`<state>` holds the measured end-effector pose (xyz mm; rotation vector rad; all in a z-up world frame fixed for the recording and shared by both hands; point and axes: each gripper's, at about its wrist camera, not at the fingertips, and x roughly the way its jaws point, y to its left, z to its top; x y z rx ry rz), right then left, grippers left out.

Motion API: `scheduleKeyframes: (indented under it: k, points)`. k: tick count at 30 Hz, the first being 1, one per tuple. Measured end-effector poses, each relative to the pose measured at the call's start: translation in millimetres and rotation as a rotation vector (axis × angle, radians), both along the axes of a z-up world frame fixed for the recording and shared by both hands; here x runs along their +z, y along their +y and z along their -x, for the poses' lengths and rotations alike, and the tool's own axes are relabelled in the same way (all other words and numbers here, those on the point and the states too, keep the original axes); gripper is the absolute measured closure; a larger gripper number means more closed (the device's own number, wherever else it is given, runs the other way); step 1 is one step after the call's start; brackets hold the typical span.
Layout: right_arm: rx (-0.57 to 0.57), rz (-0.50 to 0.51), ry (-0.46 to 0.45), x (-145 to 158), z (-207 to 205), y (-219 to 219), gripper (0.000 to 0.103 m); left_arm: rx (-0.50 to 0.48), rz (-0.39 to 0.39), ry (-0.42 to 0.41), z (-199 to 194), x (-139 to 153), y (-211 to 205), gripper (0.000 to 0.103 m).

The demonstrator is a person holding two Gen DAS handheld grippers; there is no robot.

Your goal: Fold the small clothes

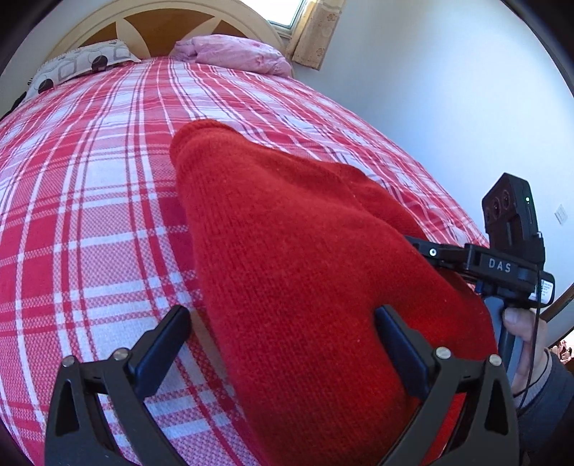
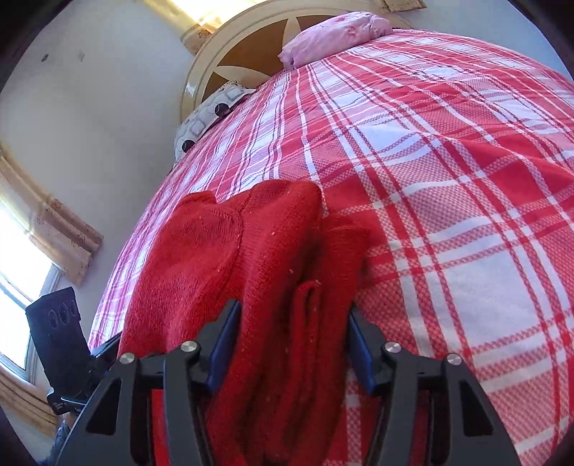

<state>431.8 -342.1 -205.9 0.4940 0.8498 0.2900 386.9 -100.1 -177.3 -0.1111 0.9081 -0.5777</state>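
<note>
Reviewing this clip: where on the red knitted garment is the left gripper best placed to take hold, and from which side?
Probably the near left edge of the red knitted garment, approached from the near end of the plaid bedspread. The left gripper stands open astride that edge, one finger on the knit, one on the bedspread. The right gripper brackets the bunched folds opposite, so matching corners would lift evenly.

Red knit sweater (image 1: 305, 251). Bedspread (image 1: 89, 215): red-and-white plaid. Pink pillow (image 1: 236, 53); second pillow (image 1: 79, 64) white with grey squares and dark dots. Headboard (image 1: 158, 21): cream frame, brown panels. Black tongs (image 1: 283, 344).
</note>
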Motion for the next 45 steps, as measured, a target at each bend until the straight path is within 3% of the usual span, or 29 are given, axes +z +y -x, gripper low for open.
scheduleKeyframes:
  k: [2, 5, 7, 12, 21, 29, 36, 45]
  points:
    - [0.011, -0.021, -0.006, -1.3, -2.2, 1.0, 0.059, -0.010, 0.007, -0.001, -0.1, 0.7, -0.1, 0.001]
    - [0.016, -0.037, -0.020, -2.5, -1.8, 1.5, 0.063, -0.049, 0.067, 0.033, -0.9, -0.8, -1.6, 0.019]
    - [0.016, -0.035, -0.032, -1.7, 0.0, 2.2, 0.066, -0.039, 0.078, 0.033, 0.4, -0.1, -1.0, 0.026]
    - [0.016, 0.022, -0.061, 9.8, 5.1, 11.9, 0.071, -0.009, 0.094, 0.002, 11.2, 10.5, 2.2, 0.057]
    - [0.064, -0.023, -0.134, 43.2, 29.6, 43.5, 0.073, 0.035, 0.054, -0.086, 54.3, 51.5, 28.5, 0.064]
    - [0.172, -0.073, -0.201, 77.5, 58.6, 106.1, 0.074, 0.114, 0.058, -0.150, 104.3, 86.3, 93.3, 0.064]
    - [0.287, -0.084, -0.203, 81.8, 75.1, 175.1, 0.074, 0.232, -0.021, -0.159, 143.4, 89.2, 142.5, 0.064]
    - [0.427, -0.112, -0.177, 74.8, 88.3, 264.9, 0.074, 0.342, -0.051, -0.164, 179.6, 88.4, 211.4, 0.064]
